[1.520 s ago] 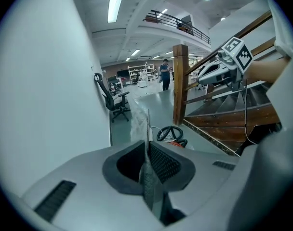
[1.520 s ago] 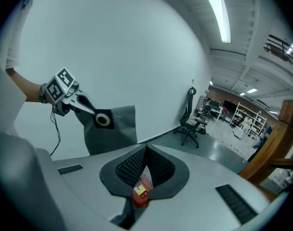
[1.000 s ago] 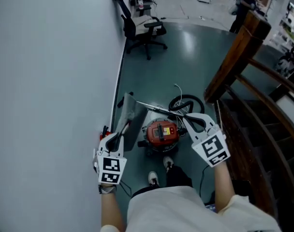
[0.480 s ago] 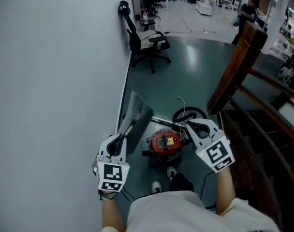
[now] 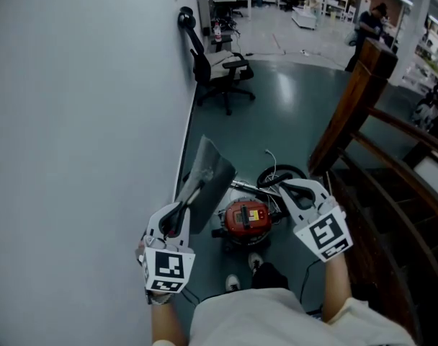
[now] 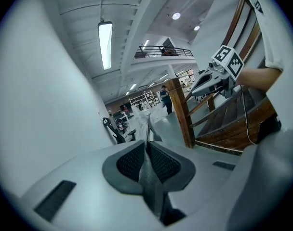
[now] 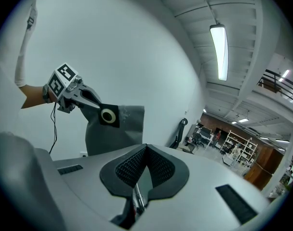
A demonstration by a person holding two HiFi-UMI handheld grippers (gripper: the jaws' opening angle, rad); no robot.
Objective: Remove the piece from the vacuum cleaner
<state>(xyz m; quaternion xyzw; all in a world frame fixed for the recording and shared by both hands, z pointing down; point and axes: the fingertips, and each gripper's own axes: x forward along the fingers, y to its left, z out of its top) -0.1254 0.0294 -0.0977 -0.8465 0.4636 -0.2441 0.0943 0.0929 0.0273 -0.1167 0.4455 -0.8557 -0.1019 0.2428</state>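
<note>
The red-topped vacuum cleaner (image 5: 246,217) stands on the floor in front of my feet, with its black hose (image 5: 282,172) coiled behind it. My left gripper (image 5: 184,202) is shut on a grey dust bag (image 5: 207,176) and holds it up beside the wall. In the left gripper view the bag's fabric (image 6: 147,174) is pinched edge-on between the pads. The right gripper view shows the bag (image 7: 116,131) with its black collar and cream ring (image 7: 108,115). My right gripper (image 5: 279,184) is shut on a thin metal rod (image 7: 137,196); a silver tube (image 5: 246,187) runs from its tip toward the bag.
A white wall (image 5: 82,121) runs along the left. A wooden stair post and railing (image 5: 349,114) rise at the right. An office chair (image 5: 219,67) stands further along the wall. A person (image 5: 367,20) stands far off near shelving.
Both grippers have risen. The grey bag has come up higher, clear of the vacuum cleaner, and the silver tube has come up with the right gripper.
</note>
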